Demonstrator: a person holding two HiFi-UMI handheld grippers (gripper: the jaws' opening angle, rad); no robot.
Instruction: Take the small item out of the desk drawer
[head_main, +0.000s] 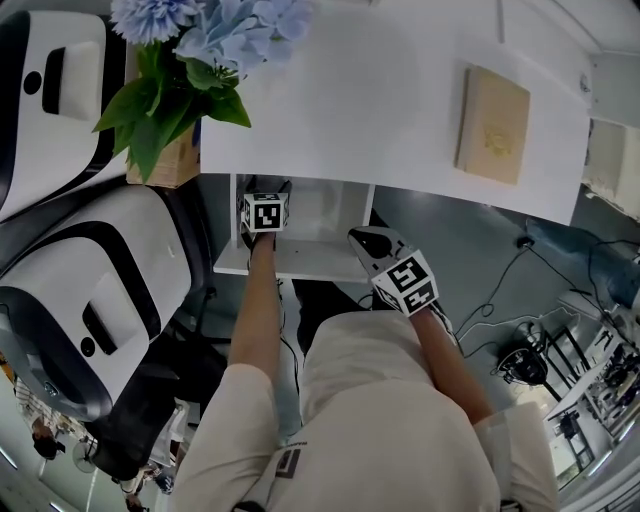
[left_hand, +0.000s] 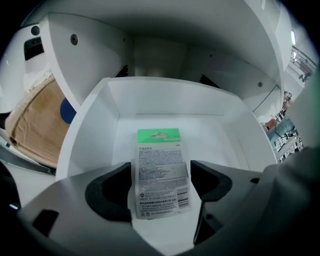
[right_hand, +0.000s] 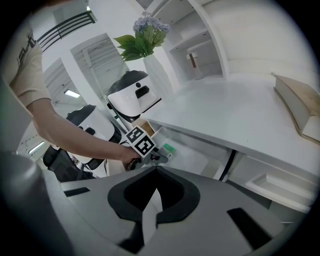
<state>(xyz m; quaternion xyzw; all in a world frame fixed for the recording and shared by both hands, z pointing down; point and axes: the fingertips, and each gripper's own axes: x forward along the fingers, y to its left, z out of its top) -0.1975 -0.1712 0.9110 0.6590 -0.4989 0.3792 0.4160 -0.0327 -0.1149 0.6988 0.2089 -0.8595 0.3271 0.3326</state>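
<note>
**Table and drawer.** The white table (head_main: 380, 100) carries a tan book (head_main: 492, 123) near its right edge. A plant with blue flowers (head_main: 190, 60) stands at the table's left edge. The drawer (left_hand: 100, 115) is pulled out from under the table's front edge, towards the left part of that edge.

**Task item.** A small flat packet (left_hand: 162, 190) with a green header card and a white printed label lies on the drawer floor. It sits on the drawer's mid-line, apart from both side walls. Its green end points to the back wall and its label end to the front wall.

**Left gripper.** The left gripper (left_hand: 161, 164) reaches down into the drawer from the front edge and is released, with its jaws spread wide. The packet lies between the two pads, one pad along each long side of the label. In the left gripper view neither pad presses on it, and the packet is flat on the drawer floor.

**Right gripper.** The right gripper (right_hand: 156, 170) is clenched, its jaw tips meeting with nothing between them. In the head view it is outside the drawer, beside the drawer's front right corner and below the table's front edge. It is aimed towards the left gripper.
</note>
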